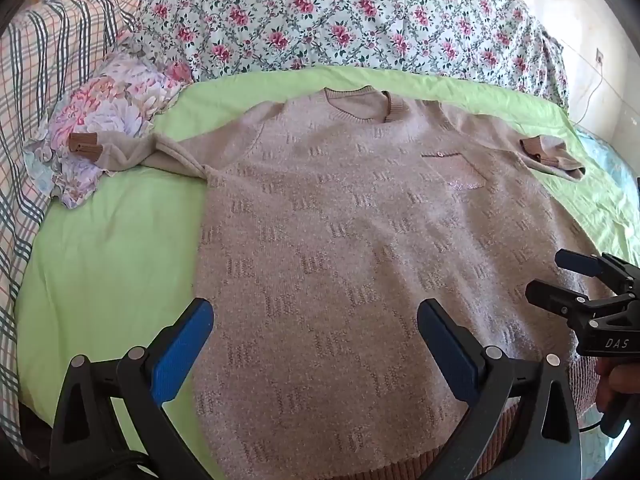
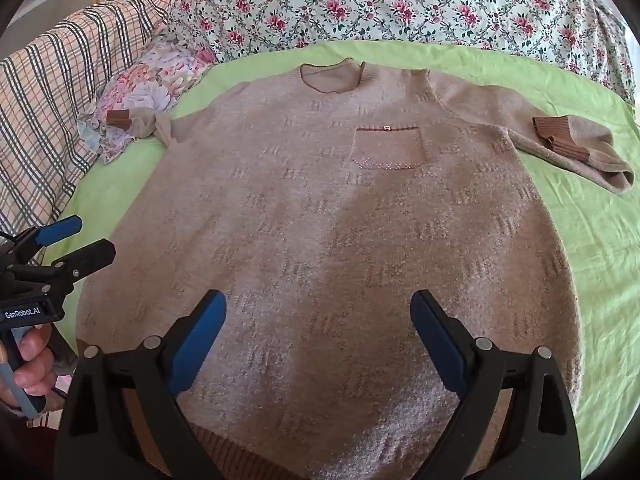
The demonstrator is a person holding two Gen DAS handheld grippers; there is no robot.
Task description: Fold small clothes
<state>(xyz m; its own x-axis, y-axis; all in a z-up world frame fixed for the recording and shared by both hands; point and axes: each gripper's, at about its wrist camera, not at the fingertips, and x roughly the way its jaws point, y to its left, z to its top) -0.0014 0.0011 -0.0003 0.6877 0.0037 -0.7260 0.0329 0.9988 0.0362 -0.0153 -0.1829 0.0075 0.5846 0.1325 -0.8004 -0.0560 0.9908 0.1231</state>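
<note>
A beige knit sweater (image 1: 352,240) lies flat, front up, on a green sheet (image 1: 108,248); it also shows in the right wrist view (image 2: 320,220). It has a chest pocket (image 2: 387,147) and brown cuffs. Its left sleeve (image 1: 120,152) rests partly on a floral cloth; its right sleeve (image 2: 576,148) is folded back on the sheet. My left gripper (image 1: 314,322) is open and empty above the sweater's lower left. My right gripper (image 2: 318,316) is open and empty above the lower middle. Each gripper shows at the edge of the other's view, the right (image 1: 560,276) and the left (image 2: 78,236).
A floral quilt (image 1: 340,16) is heaped behind the sheet. A plaid blanket (image 1: 36,80) lies at the left. A small floral cloth (image 1: 108,120) sits at the sheet's left edge, under the left cuff. A wall with a cable (image 1: 592,92) is at the far right.
</note>
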